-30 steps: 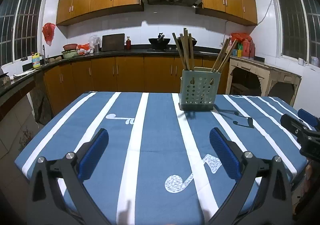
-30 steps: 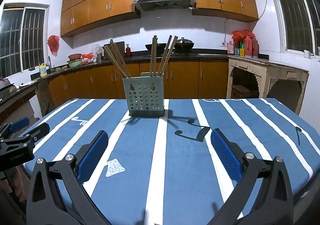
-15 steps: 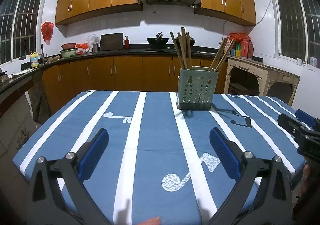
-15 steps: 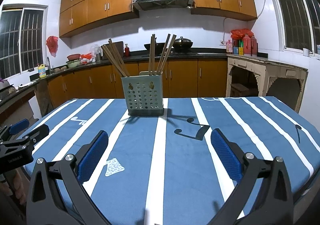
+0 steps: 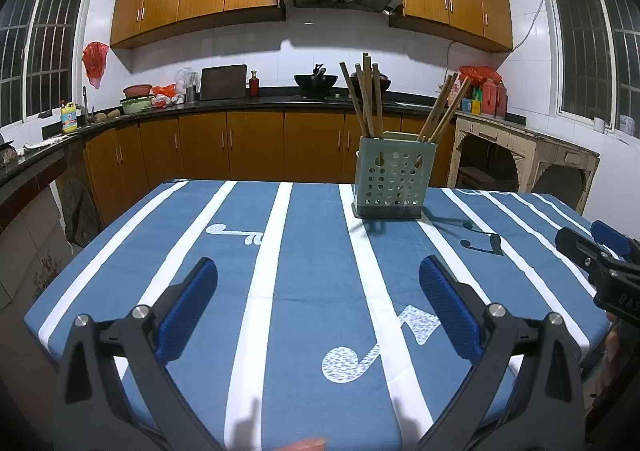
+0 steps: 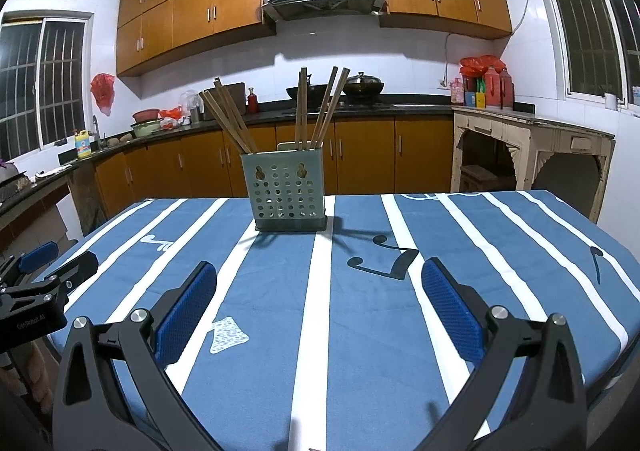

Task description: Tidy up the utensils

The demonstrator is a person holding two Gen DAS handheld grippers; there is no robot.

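A grey-green perforated utensil holder [image 5: 393, 183] [image 6: 288, 193] stands upright near the far edge of the table, with several wooden chopsticks [image 5: 366, 99] [image 6: 304, 107] leaning in it. My left gripper [image 5: 318, 281] hangs open over the near part of the table, nothing between its blue pads [image 5: 188, 311]. My right gripper [image 6: 320, 283] is open too and holds nothing. Each gripper shows at the edge of the other's view: the right one [image 5: 600, 251], the left one [image 6: 52, 267]. Both are well short of the holder.
The table wears a blue cloth with white stripes and music notes [image 5: 304, 291] [image 6: 360, 311]. Behind it runs a dark kitchen counter [image 5: 240, 101] with a wok, bowls and bottles. An old cream side table [image 6: 532, 135] stands at the right.
Both grippers have drifted slightly back from the table, so the holder sits a little further off. Both stay open.
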